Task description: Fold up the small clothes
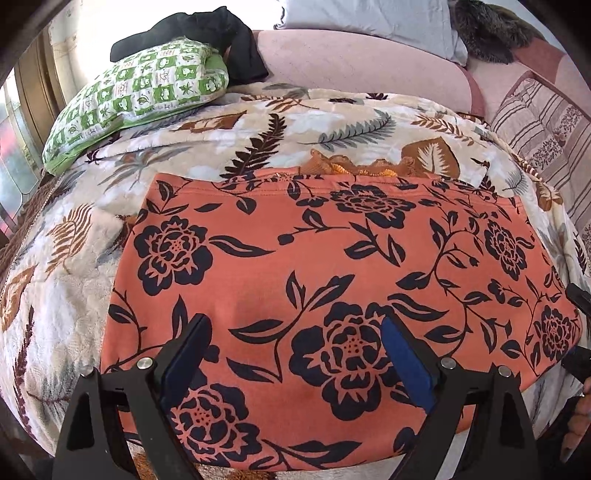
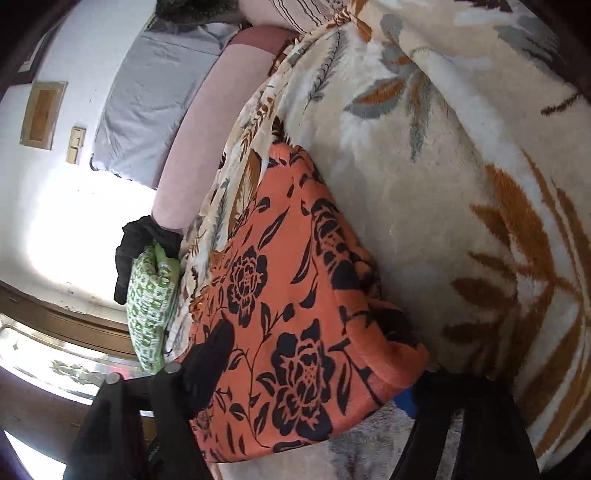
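Note:
An orange garment [image 1: 314,273] with a black flower print lies spread flat on a cream leaf-print blanket [image 1: 258,125]. My left gripper [image 1: 295,354] is open, its blue-padded fingers [image 1: 406,354] wide apart just above the garment's near part. My right gripper [image 2: 314,384] is at the garment's corner [image 2: 295,314], one finger above and one under the cloth edge; the jaws stand wide apart. The right gripper's tip shows at the far right edge of the left wrist view [image 1: 580,299].
A green checked pillow [image 1: 144,92] with a black cloth [image 1: 207,33] on it lies at the back left. A pink bolster [image 1: 354,62], a grey pillow [image 1: 369,18] and a striped cushion [image 1: 543,125] lie at the back.

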